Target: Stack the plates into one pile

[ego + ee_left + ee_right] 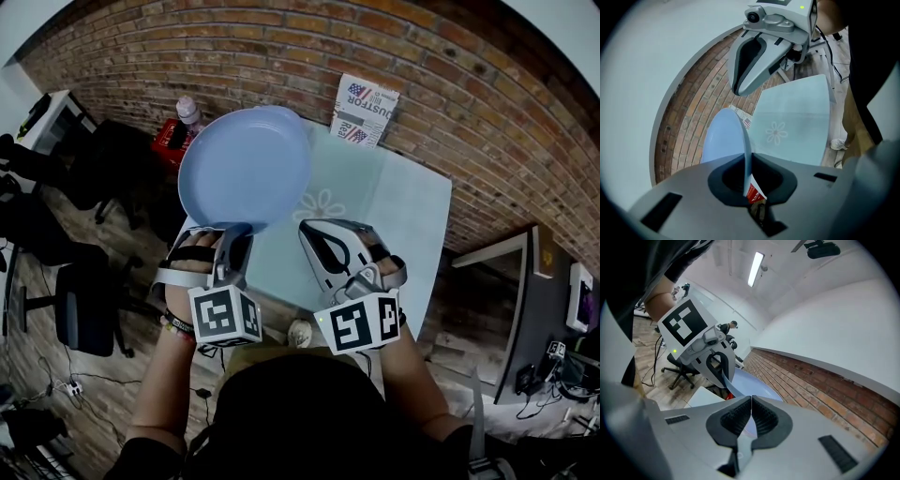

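Plate [246,167], pale blue, tilted: my left gripper [232,236] clamps its rim. My right gripper [317,232]: jaws together, empty.

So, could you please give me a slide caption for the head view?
Left hand-held gripper grips a blue plate by its rim above a pale table.

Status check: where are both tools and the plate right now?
Left tool shut on round light-blue plate rim, held above pale glass table. Right tool shut, empty. No second plate in view.
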A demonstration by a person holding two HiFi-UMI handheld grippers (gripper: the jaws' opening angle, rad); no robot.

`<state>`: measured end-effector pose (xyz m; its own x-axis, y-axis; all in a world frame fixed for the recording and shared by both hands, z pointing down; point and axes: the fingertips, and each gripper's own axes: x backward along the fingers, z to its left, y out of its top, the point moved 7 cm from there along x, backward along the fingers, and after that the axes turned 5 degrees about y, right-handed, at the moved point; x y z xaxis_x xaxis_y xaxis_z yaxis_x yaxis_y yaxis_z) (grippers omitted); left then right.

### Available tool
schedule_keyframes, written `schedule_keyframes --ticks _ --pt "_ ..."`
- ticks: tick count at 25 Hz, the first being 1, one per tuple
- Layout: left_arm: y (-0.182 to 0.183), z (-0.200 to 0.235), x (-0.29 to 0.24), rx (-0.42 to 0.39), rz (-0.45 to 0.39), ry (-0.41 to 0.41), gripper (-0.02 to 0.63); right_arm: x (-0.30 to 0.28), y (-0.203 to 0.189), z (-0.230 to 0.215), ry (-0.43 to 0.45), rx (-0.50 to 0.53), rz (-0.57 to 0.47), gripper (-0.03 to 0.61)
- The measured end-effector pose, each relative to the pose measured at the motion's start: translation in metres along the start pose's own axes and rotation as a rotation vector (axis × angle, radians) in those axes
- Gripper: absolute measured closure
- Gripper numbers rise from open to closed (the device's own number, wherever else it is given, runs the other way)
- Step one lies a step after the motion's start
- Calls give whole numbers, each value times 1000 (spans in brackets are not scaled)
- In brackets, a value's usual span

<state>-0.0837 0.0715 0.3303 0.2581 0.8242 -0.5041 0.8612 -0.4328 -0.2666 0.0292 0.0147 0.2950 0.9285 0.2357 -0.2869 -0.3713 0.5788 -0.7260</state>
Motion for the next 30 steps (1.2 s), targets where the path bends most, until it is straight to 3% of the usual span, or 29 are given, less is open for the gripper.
schedule_keyframes --ticks 13,24,30 --pt "-22 13 -38 26 -18 -4 581 -36 -12 -8 -14 -57 38 543" --pt "-93 53 -154 -8 -54 -105 580 -147 -33 -57 -59 -113 175 543" --pt "-115 67 -224 -71 -116 -187 580 -203 -47 -91 -114 -159 256 543"
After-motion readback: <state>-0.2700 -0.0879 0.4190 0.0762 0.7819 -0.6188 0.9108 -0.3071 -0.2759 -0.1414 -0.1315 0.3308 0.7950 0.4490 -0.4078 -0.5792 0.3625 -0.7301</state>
